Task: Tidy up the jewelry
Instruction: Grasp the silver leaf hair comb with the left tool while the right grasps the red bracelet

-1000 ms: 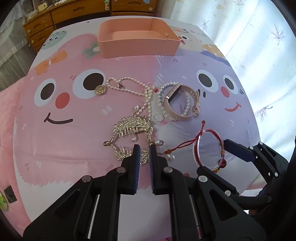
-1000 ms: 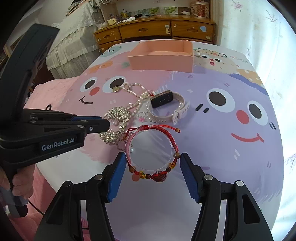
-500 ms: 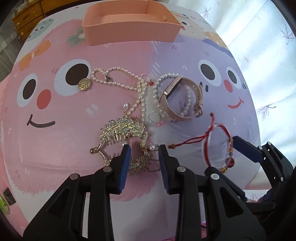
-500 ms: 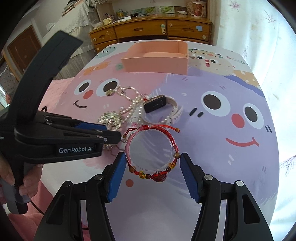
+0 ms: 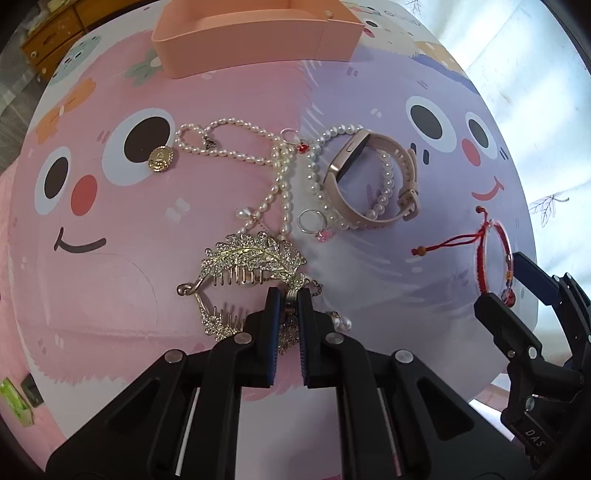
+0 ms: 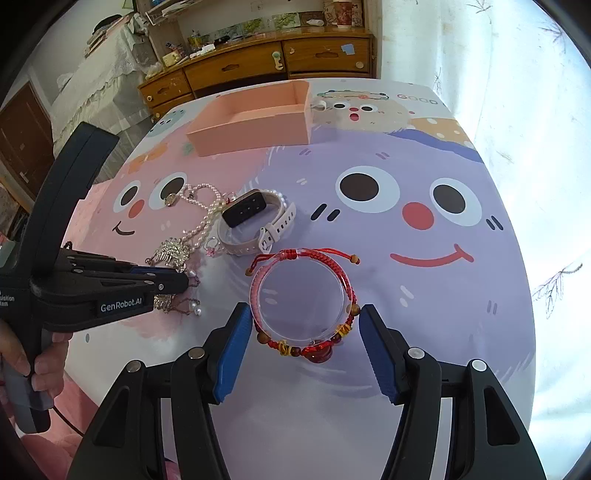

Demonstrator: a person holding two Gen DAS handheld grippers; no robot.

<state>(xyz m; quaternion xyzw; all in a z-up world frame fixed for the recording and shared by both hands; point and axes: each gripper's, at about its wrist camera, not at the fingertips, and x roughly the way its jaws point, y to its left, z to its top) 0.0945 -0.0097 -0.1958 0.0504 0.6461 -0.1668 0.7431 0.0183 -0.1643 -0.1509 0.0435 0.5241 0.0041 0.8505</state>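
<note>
My left gripper [image 5: 287, 300] is shut on the hinge end of a gold rhinestone hair claw [image 5: 243, 264], which lies on the cartoon table cover; it also shows in the right wrist view [image 6: 171, 253]. My right gripper [image 6: 303, 325] is open, its blue pads either side of a red cord bracelet on a clear ring [image 6: 301, 295], not squeezing it. A pearl necklace [image 5: 236, 155], a pink-stone ring [image 5: 314, 223] and a beige smart band [image 5: 373, 184] lie in a cluster beyond. A pink open box [image 5: 255, 35] stands at the far edge.
A gold round pendant [image 5: 161, 158] lies left of the pearls. A small ring with a red stone [image 5: 293, 138] sits by the necklace. A wooden dresser [image 6: 258, 70] stands behind the table. The table drops off at its near and right edges.
The left gripper opened half a second ago, moved forward over the hair claw, and has now closed on its hinge end. The right gripper stays open around the red bracelet.
</note>
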